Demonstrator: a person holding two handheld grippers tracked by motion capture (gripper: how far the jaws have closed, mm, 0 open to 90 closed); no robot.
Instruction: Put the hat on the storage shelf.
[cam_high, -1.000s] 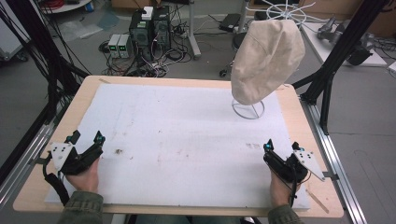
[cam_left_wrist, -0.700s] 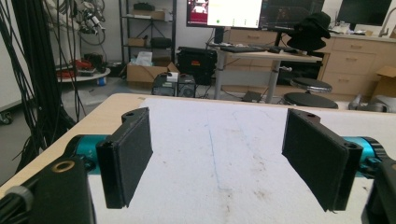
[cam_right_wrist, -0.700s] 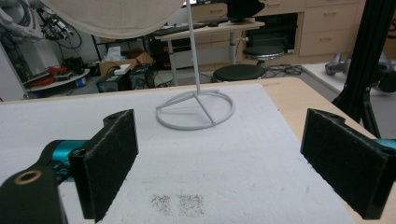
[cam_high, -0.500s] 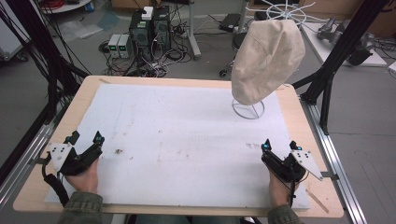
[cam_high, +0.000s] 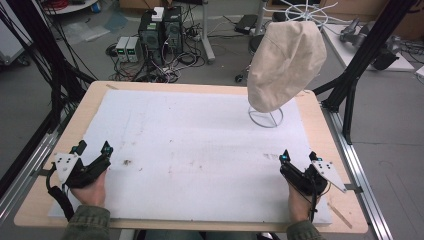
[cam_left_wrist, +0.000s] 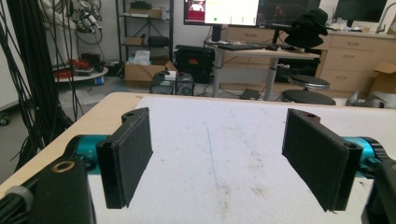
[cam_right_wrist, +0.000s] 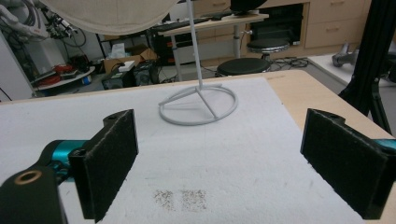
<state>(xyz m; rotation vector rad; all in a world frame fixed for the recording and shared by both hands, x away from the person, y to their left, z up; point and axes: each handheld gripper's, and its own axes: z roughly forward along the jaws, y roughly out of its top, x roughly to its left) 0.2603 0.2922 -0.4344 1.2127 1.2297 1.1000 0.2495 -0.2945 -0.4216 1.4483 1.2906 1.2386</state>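
A cream hat (cam_high: 287, 65) is hanging on a white wire stand (cam_high: 266, 117) near the mat's (cam_high: 200, 150) far right corner. It is looking soft and light; gripping its lower rim should suit. The left gripper (cam_high: 93, 150) and right gripper (cam_high: 298, 158) are resting at the near corners, jaws apart and empty. No readable writing is showing.

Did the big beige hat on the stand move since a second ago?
No. The beige hat hangs over the same spot, with the stand's ring base unmoved against the table's far edge.
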